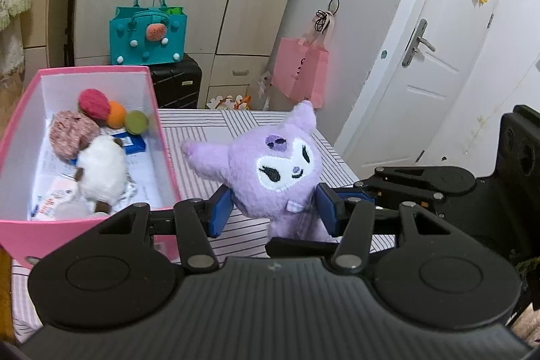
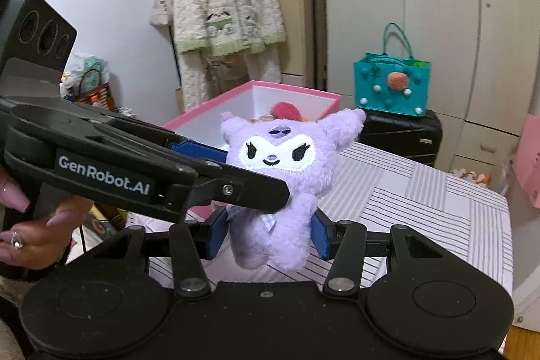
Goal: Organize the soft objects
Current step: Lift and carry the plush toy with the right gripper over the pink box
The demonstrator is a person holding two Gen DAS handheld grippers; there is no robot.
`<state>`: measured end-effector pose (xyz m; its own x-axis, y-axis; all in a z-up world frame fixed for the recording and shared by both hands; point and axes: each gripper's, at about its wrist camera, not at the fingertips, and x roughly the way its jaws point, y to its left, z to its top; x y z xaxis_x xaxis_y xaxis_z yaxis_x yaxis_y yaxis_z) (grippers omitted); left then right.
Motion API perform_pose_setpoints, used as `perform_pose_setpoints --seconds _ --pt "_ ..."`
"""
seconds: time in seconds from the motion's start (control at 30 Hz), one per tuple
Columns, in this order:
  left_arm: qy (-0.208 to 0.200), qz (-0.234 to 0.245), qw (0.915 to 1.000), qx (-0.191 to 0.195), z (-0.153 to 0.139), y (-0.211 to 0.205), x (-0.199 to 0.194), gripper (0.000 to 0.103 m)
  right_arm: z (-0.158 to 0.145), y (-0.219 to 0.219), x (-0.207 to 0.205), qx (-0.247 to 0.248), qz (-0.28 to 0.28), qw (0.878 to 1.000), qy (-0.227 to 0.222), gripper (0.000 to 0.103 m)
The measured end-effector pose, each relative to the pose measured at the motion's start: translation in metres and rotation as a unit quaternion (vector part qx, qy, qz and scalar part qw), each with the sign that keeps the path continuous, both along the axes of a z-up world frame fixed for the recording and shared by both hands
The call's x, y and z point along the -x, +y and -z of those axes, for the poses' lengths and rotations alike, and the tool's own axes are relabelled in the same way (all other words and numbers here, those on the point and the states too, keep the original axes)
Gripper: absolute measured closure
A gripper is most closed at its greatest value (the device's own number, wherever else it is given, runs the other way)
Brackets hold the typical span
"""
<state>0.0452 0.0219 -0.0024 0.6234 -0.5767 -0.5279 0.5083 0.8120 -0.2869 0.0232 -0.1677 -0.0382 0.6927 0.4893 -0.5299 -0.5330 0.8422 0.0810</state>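
Purple plush (image 1: pixel 273 171) upright, clamped by both left gripper (image 1: pixel 275 208) and right gripper (image 2: pixel 270 233), jaws part-closed on its body, above striped table (image 2: pixel 422 191); pink box (image 1: pixel 20 123) just left, nearer left gripper

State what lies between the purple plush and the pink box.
Only bare striped cloth, seen in the left wrist view, separates the purple plush from the pink box.
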Motion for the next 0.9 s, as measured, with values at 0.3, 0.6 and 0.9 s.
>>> perform_pose_setpoints --seconds 0.3,0.6,0.9 --pt "-0.006 -0.017 0.9998 0.004 -0.014 0.035 -0.004 0.051 -0.025 0.036 -0.009 0.033 -0.044 0.998 -0.014 0.046" --pt "-0.009 -0.082 0.9962 0.029 -0.012 0.084 -0.035 0.05 -0.036 0.083 -0.046 0.046 -0.083 0.995 -0.02 0.046" --pt "0.054 -0.137 0.9876 0.055 0.014 0.129 -0.1 0.05 -0.016 0.129 -0.122 0.01 -0.117 0.993 0.029 0.051"
